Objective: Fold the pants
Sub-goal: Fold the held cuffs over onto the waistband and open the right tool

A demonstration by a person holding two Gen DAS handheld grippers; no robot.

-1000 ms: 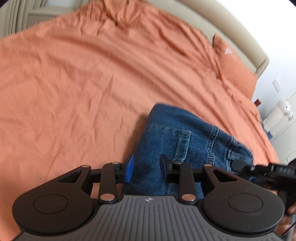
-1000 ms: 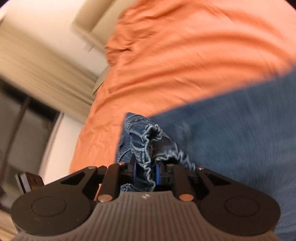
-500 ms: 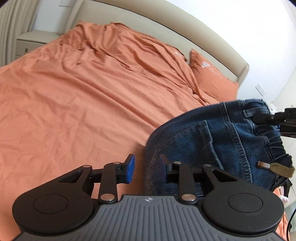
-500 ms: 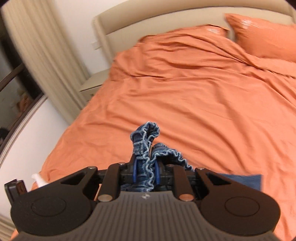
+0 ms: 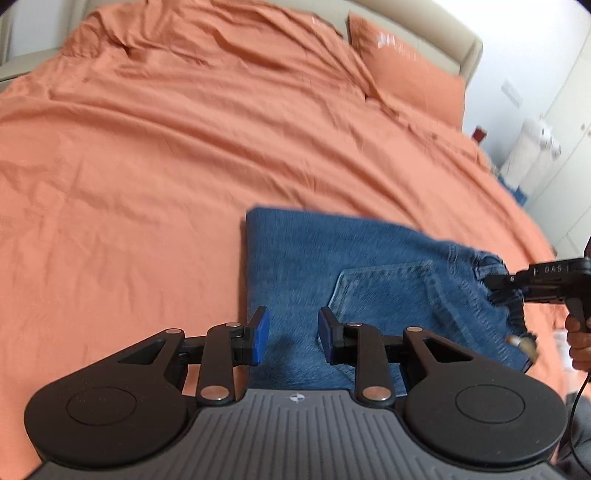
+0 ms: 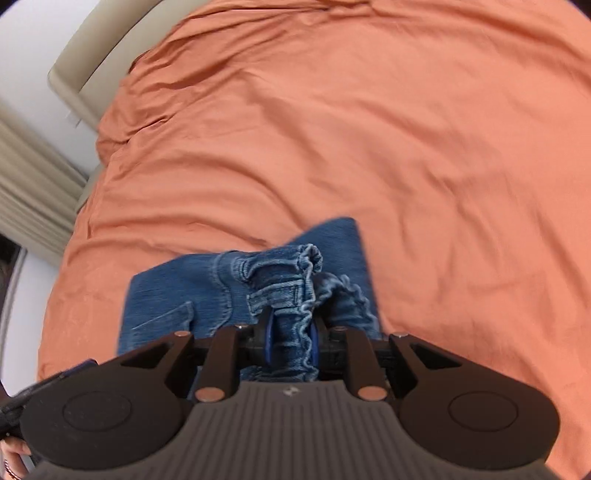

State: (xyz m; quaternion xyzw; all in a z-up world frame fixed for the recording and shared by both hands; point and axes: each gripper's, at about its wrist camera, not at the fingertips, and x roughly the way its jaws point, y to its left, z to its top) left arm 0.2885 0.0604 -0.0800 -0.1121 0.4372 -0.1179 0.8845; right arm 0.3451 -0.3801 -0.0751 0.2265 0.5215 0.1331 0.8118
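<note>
**Jeans on the orange bed, waistband pinched on one side**

Orange bedding (image 5: 184, 155) covers the whole bed, wrinkled, with a matching pillow (image 5: 410, 77) against the beige headboard (image 5: 443, 33) at the far end. Beyond the bed's right edge, near the far corner, something white (image 5: 532, 151) stands by the wall; it is too blurred to identify.

Blue denim pants (image 5: 332, 266) lie folded on the bedding at the near edge of the bed, a back pocket (image 5: 388, 291) facing up.

The left gripper (image 5: 291, 334) hangs above the near part of the denim. Its jaws are spread, with blue pads (image 5: 260, 334) apart and nothing between them.

The right gripper (image 6: 290, 341) has its jaws pressed on the gathered elastic waistband (image 6: 291, 284), which bunches up in ruffles between the pads and rises slightly off the rest of the cloth. In the left wrist view the same gripper (image 5: 493, 282) reaches in from the right edge of the bed, its tip at the waistband corner, with the person's hand (image 5: 580, 341) on its handle.
</note>
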